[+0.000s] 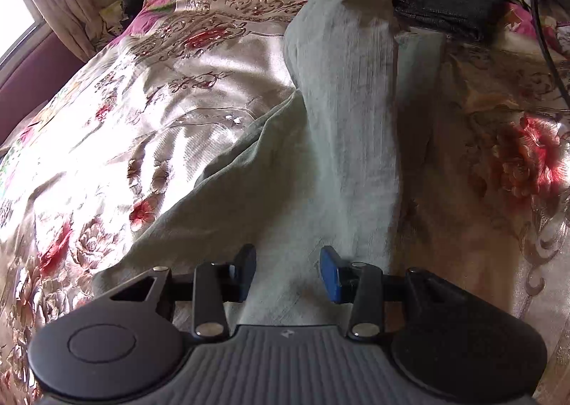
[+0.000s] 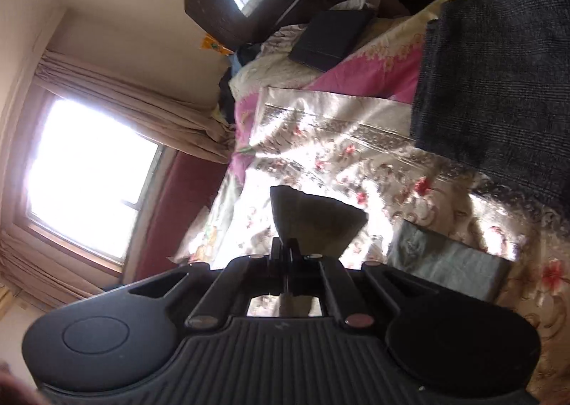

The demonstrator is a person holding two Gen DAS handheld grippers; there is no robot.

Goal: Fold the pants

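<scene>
Item: pants point(image 1: 342, 127), pale grey-green, lying lengthwise on the bed point(image 1: 149, 91) over a flowered satin cover. The waist end is spreading flat toward the near edge of the bed; one leg end is rising off the cover toward the far edge, pinched at its tip.

Item: left hand-held gripper point(image 1: 288, 271). It is standing partly open, blue pads apart, hovering over the flat waist part of the pants with nothing between the pads. Whether the tips are pressing on the cloth cannot be told.

Item: right hand-held gripper point(image 2: 285, 251). It is clamping tight on a corner of the pants fabric, which is fanning out dark just beyond the fingertips.

Step in hand, as judged: carrying the lifted leg end over toward the waist to make a fold. Doing it well likely means keeping the pinch firm, holding the waist part down with the left so the cloth is not dragging, and laying hem on waistband with edges matching, without twisting the leg.

Views compared: the left wrist view is showing the whole run of the pants and the raised leg; the right wrist view is showing only the pinched corner, plus a window point(image 2: 89, 177), a curtain point(image 2: 142, 109) and a folded dark garment point(image 2: 498, 91) near the far edge of the bed.
</scene>
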